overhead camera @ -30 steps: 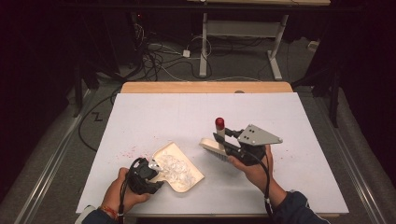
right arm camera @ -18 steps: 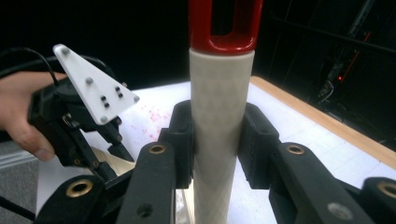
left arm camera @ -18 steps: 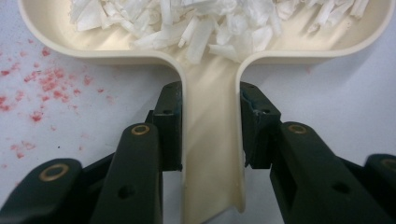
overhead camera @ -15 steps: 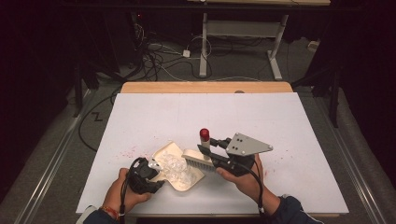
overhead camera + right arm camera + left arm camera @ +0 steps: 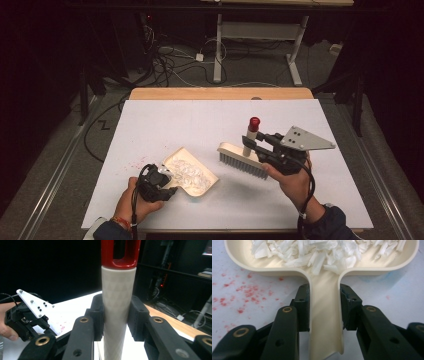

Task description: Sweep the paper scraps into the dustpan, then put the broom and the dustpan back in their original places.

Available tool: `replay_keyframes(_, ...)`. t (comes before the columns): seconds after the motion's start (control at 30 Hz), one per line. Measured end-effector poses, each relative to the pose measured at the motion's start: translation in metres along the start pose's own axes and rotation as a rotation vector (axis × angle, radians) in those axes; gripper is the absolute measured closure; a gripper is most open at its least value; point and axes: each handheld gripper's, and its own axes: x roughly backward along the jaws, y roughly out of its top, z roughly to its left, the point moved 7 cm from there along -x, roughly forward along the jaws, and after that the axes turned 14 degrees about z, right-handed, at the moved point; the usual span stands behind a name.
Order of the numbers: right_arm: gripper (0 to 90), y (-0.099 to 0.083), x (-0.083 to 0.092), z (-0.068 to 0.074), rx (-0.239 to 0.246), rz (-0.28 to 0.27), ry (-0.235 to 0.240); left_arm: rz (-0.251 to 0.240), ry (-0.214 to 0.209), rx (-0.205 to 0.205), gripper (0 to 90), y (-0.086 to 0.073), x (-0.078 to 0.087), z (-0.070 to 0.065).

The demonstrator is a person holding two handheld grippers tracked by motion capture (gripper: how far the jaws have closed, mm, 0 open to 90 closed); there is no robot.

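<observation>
A cream dustpan point(image 5: 192, 172) lies on the white table point(image 5: 210, 125), its pan holding several white shreds point(image 5: 322, 252). My left gripper point(image 5: 167, 184) is shut on the dustpan handle point(image 5: 324, 320), pads pressed to both sides. My right gripper point(image 5: 250, 144) is shut on the cream handle point(image 5: 117, 305) of a hand brush point(image 5: 242, 159) with a red cap point(image 5: 254, 122). The brush hangs above the table just right of the dustpan, bristles down, handle upright.
Red specks point(image 5: 137, 162) stain the table left of the dustpan. A wooden strip point(image 5: 220, 93) edges the table's far side. Beyond it are cables point(image 5: 170, 60) on the floor and a desk frame point(image 5: 260, 35).
My right gripper swung the brush left to the dustpan's mouth, then pulled it back right and lifted it. The dustpan and left gripper stayed put.
</observation>
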Motion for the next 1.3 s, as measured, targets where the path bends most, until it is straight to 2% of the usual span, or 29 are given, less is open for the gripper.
replay_keyframes(0.17,70.3,-0.005,0.022,-0.013,-0.019,0.007,-0.005,-0.022,-0.018,0.043,63.4,0.003,-0.001,0.008)
replay_keyframes(0.23,70.3,-0.009,0.033,-0.015,-0.024,0.019,0.002,-0.031,-0.005,0.059,63.4,0.003,-0.002,0.010)
replay_keyframes(0.33,70.3,-0.016,0.045,-0.019,-0.035,0.035,0.003,-0.044,-0.016,0.085,63.4,0.003,-0.002,0.014)
replay_keyframes(0.43,70.3,-0.025,0.058,-0.024,-0.046,0.061,0.027,-0.050,0.009,0.114,63.4,0.004,0.000,0.020)
replay_keyframes(0.53,70.2,-0.032,0.067,-0.029,-0.066,0.077,0.044,-0.077,0.013,0.154,63.4,0.007,0.001,0.027)
replay_keyframes(0.63,70.2,-0.040,0.075,-0.035,-0.076,0.106,0.058,-0.075,0.022,0.191,63.3,0.005,0.002,0.036)
replay_keyframes(0.67,70.2,-0.042,0.077,-0.037,-0.081,0.108,0.066,-0.080,0.022,0.216,63.3,0.004,0.002,0.041)
replay_keyframes(0.7,70.3,-0.046,0.078,-0.040,-0.094,0.122,0.083,-0.083,0.024,0.229,63.3,0.003,0.003,0.044)
replay_keyframes(0.93,70.2,-0.062,0.072,-0.051,-0.136,0.222,0.147,-0.114,0.016,0.341,63.0,0.001,0.002,0.063)
replay_keyframes(1.07,70.2,-0.068,0.063,-0.058,-0.156,0.263,0.155,-0.116,0.019,0.385,60.5,0.002,-0.001,0.061)
replay_keyframes(1.13,70.2,-0.070,0.057,-0.062,-0.162,0.271,0.144,-0.115,0.020,0.400,54.0,0.003,-0.001,0.058)
replay_keyframes(1.2,70.1,-0.070,0.052,-0.067,-0.169,0.279,0.127,-0.113,0.016,0.396,47.3,0.004,-0.002,0.051)
replay_keyframes(1.3,69.2,-0.067,0.042,-0.075,-0.162,0.291,0.085,-0.122,-0.017,0.362,42.8,0.007,0.000,0.037)
